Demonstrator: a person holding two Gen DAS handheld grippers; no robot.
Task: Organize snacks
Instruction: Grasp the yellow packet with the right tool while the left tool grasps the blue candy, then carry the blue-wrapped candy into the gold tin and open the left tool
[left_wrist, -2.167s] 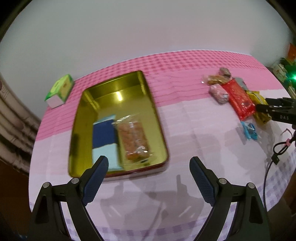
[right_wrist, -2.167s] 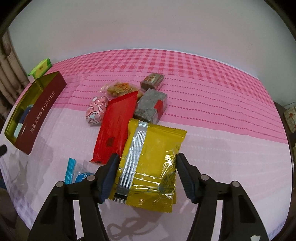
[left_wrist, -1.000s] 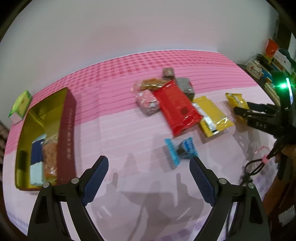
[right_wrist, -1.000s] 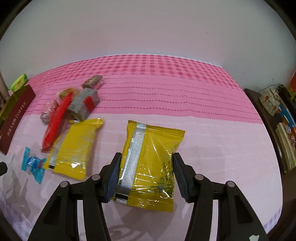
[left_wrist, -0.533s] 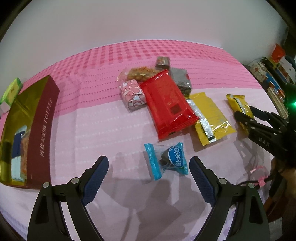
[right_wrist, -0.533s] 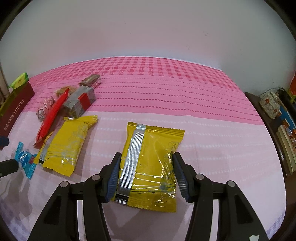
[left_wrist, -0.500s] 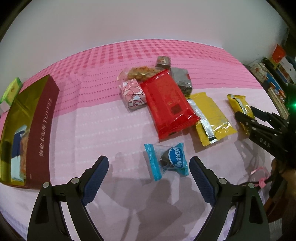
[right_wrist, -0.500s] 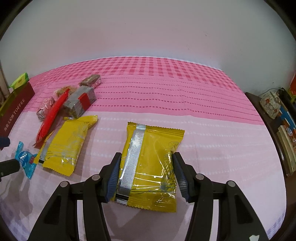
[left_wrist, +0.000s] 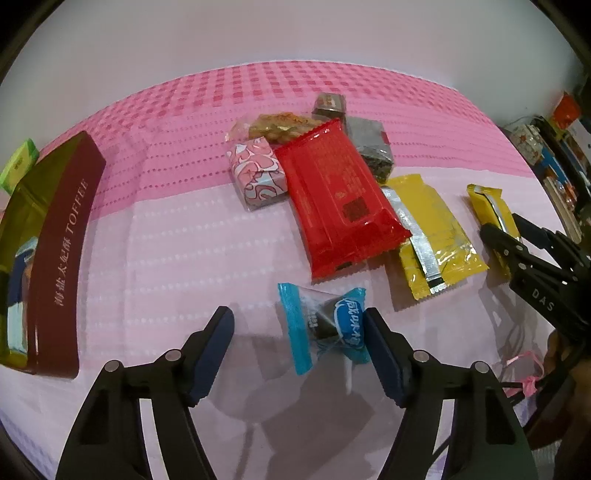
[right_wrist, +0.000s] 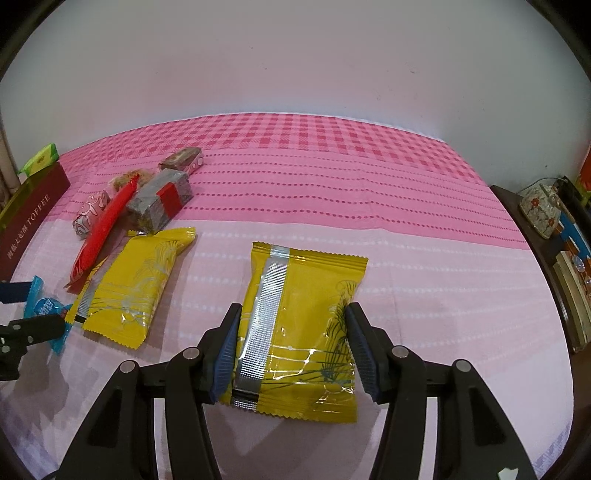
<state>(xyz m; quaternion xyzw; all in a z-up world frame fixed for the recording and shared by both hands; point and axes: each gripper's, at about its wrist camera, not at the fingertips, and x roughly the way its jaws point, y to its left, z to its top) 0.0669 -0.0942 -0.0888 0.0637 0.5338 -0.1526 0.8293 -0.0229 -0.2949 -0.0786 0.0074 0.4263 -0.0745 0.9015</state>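
Yellow packet (right_wrist: 299, 325) sits clamped between the right gripper's (right_wrist: 291, 345) jaws; left gripper's (left_wrist: 299, 343) jaws spread wide around blue candy (left_wrist: 325, 326).

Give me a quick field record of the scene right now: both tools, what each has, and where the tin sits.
left tool: open, low over the cloth, blue candy between its fingers, not gripped
right tool: shut on yellow packet
second yellow packet: flat on the tablecloth, beside the red packet
toffee tin: far left, open, snacks inside
other loose snacks: pink heart-print packet, grey packet
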